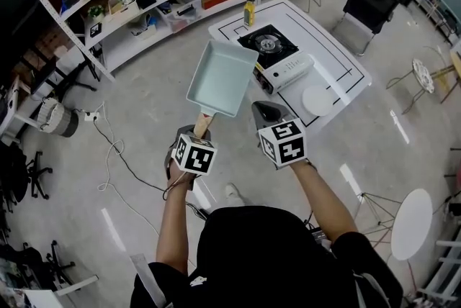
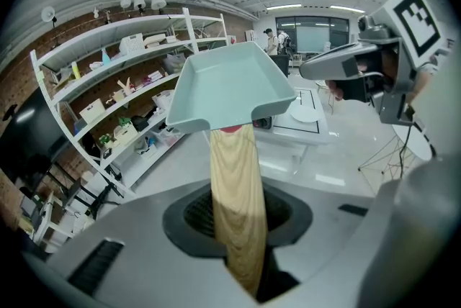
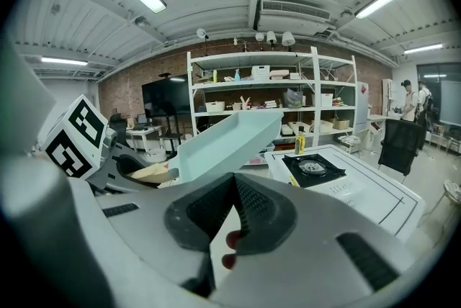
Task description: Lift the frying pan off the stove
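Holding the frying pan (image 1: 222, 78) up in the air, well clear of the stove (image 1: 268, 44) and out past the white table's (image 1: 338, 76) left edge, over the floor.

Left gripper (image 2: 238, 227) had its jaws partly closed and clamped on the pan's wooden handle (image 2: 234, 177). Right gripper (image 3: 232, 216) hung just beside it, jaws pressed together on nothing. Stove sat near the table's far corner, next to a yellow bottle (image 1: 248, 11).

One frying pan (image 1: 222, 78), one stove (image 1: 277, 55), one bottle (image 1: 248, 11)
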